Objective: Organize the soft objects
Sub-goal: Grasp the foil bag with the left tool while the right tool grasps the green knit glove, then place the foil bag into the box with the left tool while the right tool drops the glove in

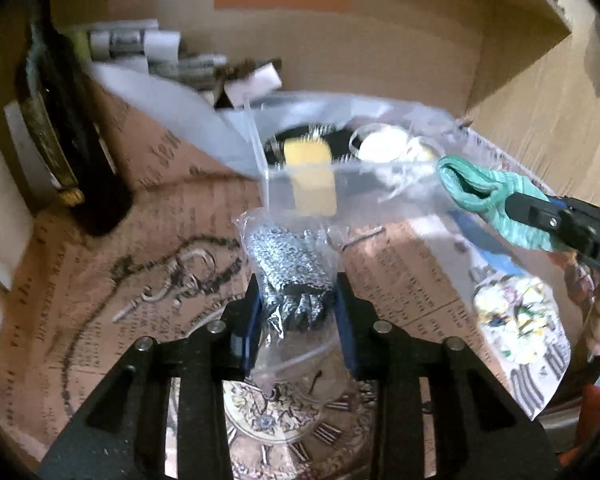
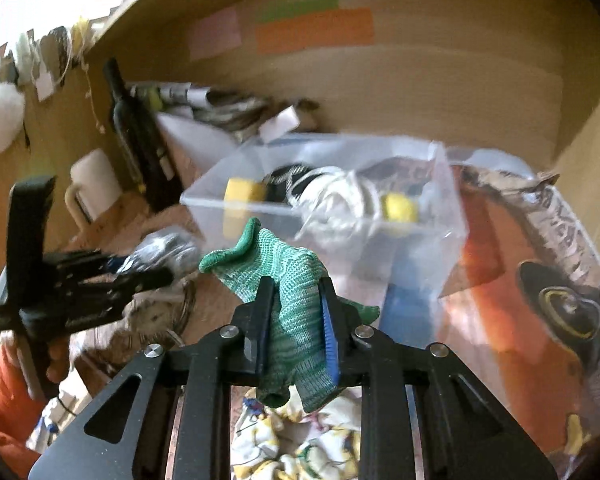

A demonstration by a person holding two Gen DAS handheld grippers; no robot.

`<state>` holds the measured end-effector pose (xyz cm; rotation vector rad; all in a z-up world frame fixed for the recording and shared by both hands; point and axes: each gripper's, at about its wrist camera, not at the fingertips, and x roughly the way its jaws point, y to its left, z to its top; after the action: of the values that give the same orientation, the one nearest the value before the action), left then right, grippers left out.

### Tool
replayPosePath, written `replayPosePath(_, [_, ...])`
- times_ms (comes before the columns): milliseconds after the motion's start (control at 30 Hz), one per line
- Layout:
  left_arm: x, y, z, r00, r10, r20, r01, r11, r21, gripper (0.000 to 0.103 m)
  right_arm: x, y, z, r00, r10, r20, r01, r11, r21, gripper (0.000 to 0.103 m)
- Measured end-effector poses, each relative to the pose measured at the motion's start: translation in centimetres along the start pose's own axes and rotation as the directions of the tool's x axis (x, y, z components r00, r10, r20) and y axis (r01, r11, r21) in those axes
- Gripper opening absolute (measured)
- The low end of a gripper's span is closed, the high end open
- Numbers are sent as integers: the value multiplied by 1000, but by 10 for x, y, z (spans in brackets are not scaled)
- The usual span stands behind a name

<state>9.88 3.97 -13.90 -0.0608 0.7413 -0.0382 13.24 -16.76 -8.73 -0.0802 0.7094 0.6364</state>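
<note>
My left gripper (image 1: pixel 298 286) is shut on a clear bag holding a grey-black knitted glove (image 1: pixel 290 266), lifted above the table; it also shows in the right wrist view (image 2: pixel 160 252). My right gripper (image 2: pixel 294 288) is shut on a green knitted glove (image 2: pixel 288 280), seen in the left wrist view (image 1: pixel 496 196) too. A clear plastic box (image 2: pixel 420 216) stands ahead of both; it holds yellow sponges (image 2: pixel 240 196), a white bundle (image 2: pixel 340 200) and something dark. In the left wrist view the box (image 1: pixel 300 168) lies just beyond the bagged glove.
A dark bottle (image 1: pixel 68 140) stands at the left by a white mug (image 2: pixel 94 184). Papers and rolls (image 1: pixel 140 46) lie at the back. A printed cloth with a clock face (image 1: pixel 284 412) covers the table. A patterned cloth (image 1: pixel 516 320) lies at the right. Cardboard walls enclose the space.
</note>
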Motion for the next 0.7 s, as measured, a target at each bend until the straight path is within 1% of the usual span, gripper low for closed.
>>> replayPosePath(167, [-26, -4, 17, 996, -19, 88, 19, 1000, 3, 34, -18, -10, 14, 997, -40, 71, 38, 999, 27, 20])
replayPosePath(333, [-44, -7, 42, 982, -44, 185, 45, 999, 1, 34, -33, -20, 29, 986, -81, 145, 74, 996, 49, 20])
replayPosePath(433, [-48, -11, 57, 974, -60, 220, 61, 998, 1, 34, -39, -28, 39, 978, -98, 184, 86, 994, 72, 20])
replayPosePath(567, [-47, -16, 77, 965, -50, 257, 50, 999, 5, 34, -43, -34, 52, 965, -123, 230, 104, 990, 91, 20])
replayPosePath(700, [-37, -21, 91, 965, -64, 253, 67, 998, 0, 34, -41, -39, 61, 957, -147, 251, 128, 987, 93, 20])
